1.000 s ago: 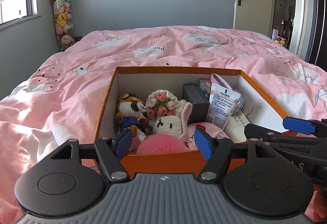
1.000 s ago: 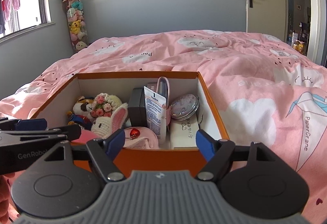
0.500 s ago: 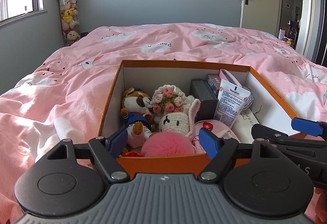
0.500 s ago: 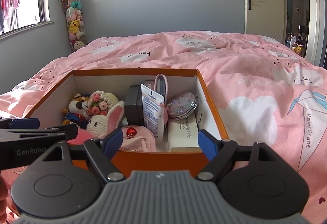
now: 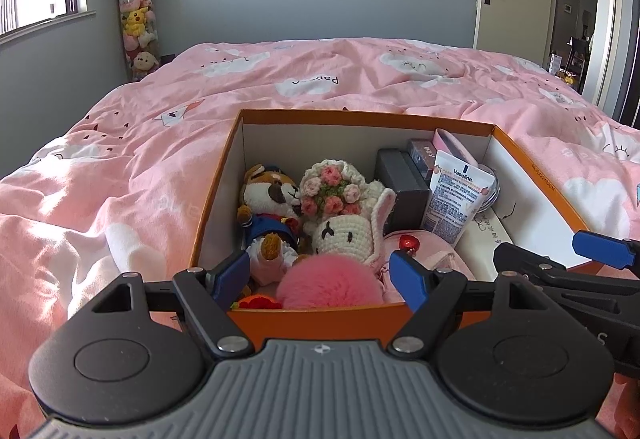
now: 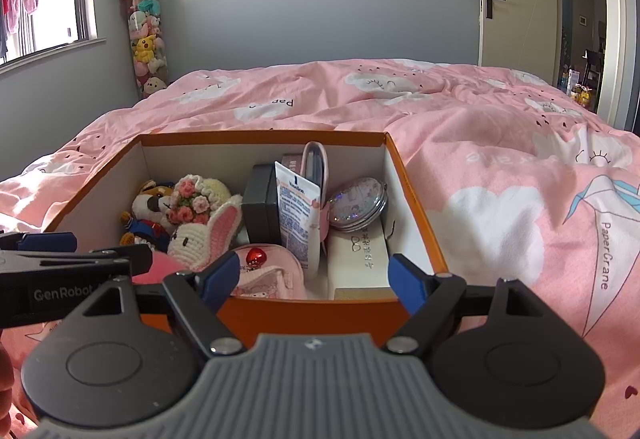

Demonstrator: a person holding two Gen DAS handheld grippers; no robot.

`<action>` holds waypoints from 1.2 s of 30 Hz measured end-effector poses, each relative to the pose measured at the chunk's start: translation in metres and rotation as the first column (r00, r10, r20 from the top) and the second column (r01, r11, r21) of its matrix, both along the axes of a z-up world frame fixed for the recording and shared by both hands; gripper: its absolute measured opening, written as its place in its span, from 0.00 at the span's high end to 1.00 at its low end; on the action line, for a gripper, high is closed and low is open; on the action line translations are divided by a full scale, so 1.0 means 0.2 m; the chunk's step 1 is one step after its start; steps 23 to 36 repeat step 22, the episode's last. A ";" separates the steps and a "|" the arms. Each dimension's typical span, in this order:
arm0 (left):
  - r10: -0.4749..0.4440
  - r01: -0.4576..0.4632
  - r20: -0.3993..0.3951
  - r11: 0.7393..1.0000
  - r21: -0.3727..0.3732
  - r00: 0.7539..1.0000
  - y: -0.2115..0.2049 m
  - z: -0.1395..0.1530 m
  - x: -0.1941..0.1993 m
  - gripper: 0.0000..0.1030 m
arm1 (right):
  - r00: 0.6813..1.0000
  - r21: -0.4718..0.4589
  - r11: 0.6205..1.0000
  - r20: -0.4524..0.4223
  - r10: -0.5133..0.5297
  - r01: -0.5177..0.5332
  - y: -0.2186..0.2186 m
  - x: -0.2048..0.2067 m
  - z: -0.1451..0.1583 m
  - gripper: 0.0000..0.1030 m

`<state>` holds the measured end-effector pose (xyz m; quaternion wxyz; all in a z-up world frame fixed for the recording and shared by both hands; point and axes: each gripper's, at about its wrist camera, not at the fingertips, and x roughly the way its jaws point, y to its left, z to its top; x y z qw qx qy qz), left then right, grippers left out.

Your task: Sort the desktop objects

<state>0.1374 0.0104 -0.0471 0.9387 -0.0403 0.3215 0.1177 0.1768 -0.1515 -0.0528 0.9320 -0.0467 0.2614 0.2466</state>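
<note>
Orange box just beyond both grippers' wide-spread, empty fingers.

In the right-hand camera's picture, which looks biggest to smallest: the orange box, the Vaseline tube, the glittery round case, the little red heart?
1. orange box
2. Vaseline tube
3. glittery round case, close to the tube in apparent size, so that pair is unsure
4. red heart

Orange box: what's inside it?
The orange box holds plush toys, a dark case, a Vaseline tube, a compact and a white carton. Anything beneath is covered.
</note>
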 end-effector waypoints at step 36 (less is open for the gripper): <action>0.001 -0.001 -0.005 1.000 -0.004 1.000 0.00 0.00 0.00 0.12 | 1.000 0.000 1.000 0.000 0.000 0.000 0.00 0.00 0.00 0.20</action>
